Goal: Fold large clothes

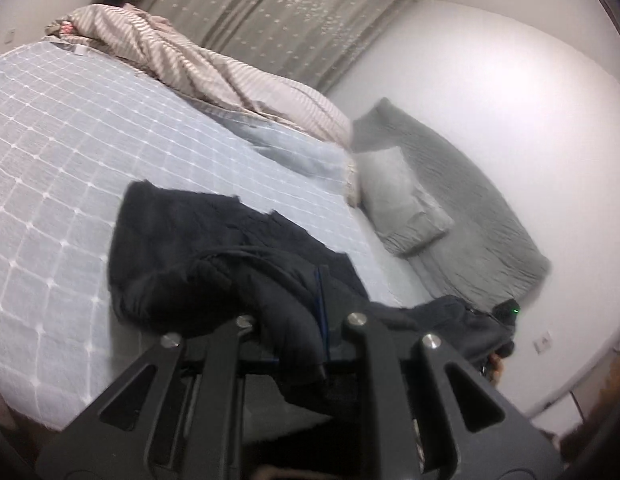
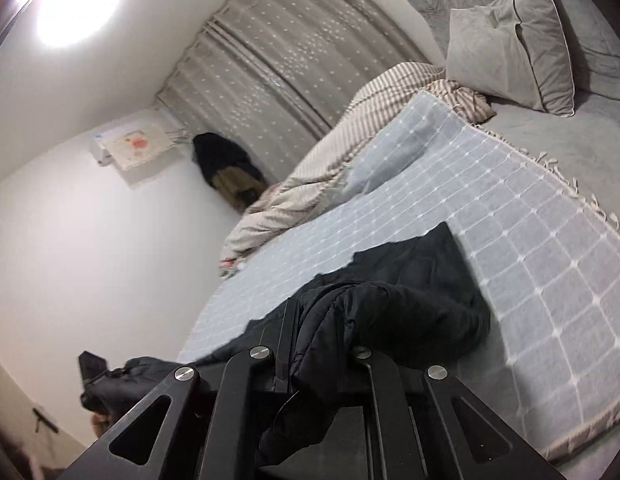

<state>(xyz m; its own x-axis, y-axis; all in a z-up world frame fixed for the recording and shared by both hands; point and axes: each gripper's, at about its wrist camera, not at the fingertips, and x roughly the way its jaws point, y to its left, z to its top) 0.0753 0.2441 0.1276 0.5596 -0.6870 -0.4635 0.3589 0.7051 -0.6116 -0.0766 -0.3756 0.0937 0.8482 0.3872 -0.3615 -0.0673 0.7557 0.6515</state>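
- On the bed, across a pale blue checked blanket (image 1: 70,152), lies a black padded jacket (image 1: 198,256); its near edge is lifted off the blanket and runs into both grippers.
- Left gripper (image 1: 298,344): jaws nearly closed, with a fold of the jacket bunched between them and draped over the linkage.
- Right gripper (image 2: 321,360): jaws closed on another fold of the jacket, which hangs down over the frame.
- From the left wrist, the right gripper shows at the lower right, jacket cloth stretched toward it; from the right wrist, the left gripper shows at the lower left in the same way.
- Striped duvet (image 1: 214,68): heaped along the blanket's far edge.
- Grey pillow (image 2: 513,48): near the head of the bed, beside the duvet, against a grey quilted headboard (image 1: 469,204).
- Grey dotted curtain (image 2: 278,60): behind the bed.
- Dark clothes (image 2: 226,164): hung in the corner by the curtain.
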